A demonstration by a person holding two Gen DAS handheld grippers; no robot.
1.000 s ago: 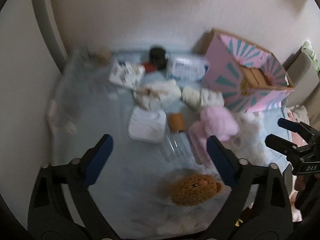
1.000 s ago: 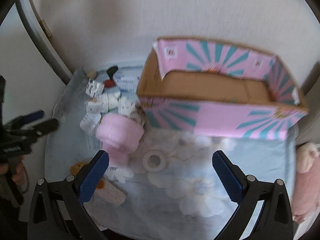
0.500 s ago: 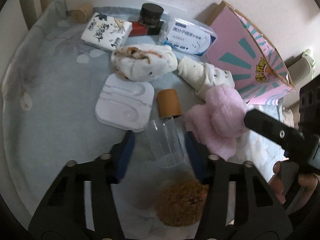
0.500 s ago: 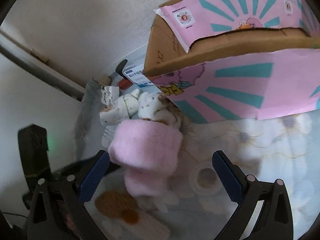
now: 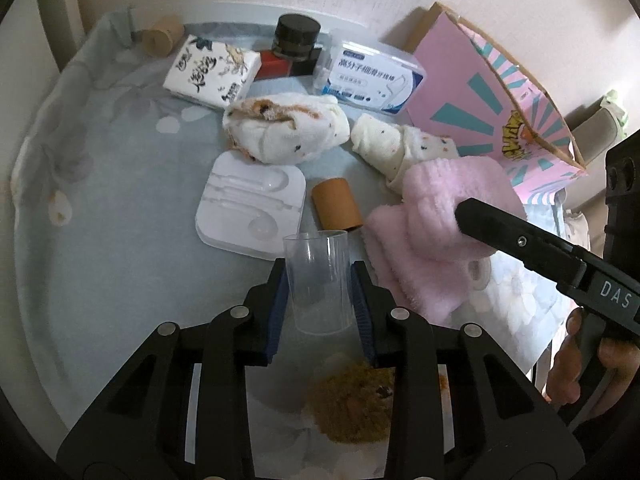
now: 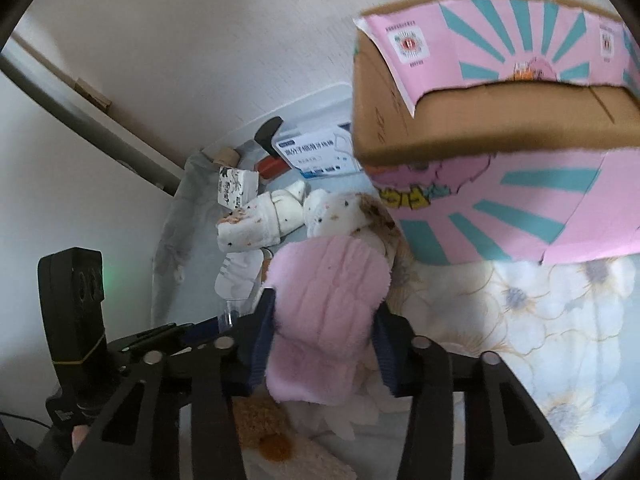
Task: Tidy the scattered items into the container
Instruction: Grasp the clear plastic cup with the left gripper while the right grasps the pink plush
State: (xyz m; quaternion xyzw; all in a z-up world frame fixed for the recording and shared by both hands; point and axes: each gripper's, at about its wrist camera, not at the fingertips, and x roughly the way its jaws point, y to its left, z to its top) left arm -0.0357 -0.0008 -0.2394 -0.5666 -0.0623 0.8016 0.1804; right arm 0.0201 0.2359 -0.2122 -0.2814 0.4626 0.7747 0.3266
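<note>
Both grips on, lift next.
Left gripper (image 5: pixel 320 280) is clamped on the clear cup (image 5: pixel 318 280); right gripper (image 6: pixel 324 344) jaws are closing on the pink plush (image 6: pixel 328 304). I'd lift straight up, clear the cork tube (image 5: pixel 336 210) and towel rolls (image 5: pixel 284 128), then over the pink box (image 6: pixel 520 184) rim just beyond.

Pink box (image 6: pixel 520 208) with teal rays, fluffy pink towel (image 6: pixel 332 300), pale floral cloth (image 6: pixel 540 320).

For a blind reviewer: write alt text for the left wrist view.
The left gripper is shut on a clear plastic cup lying on a pale cloth; the right gripper is closing on a pink fluffy towel beside a pink cardboard box.
</note>
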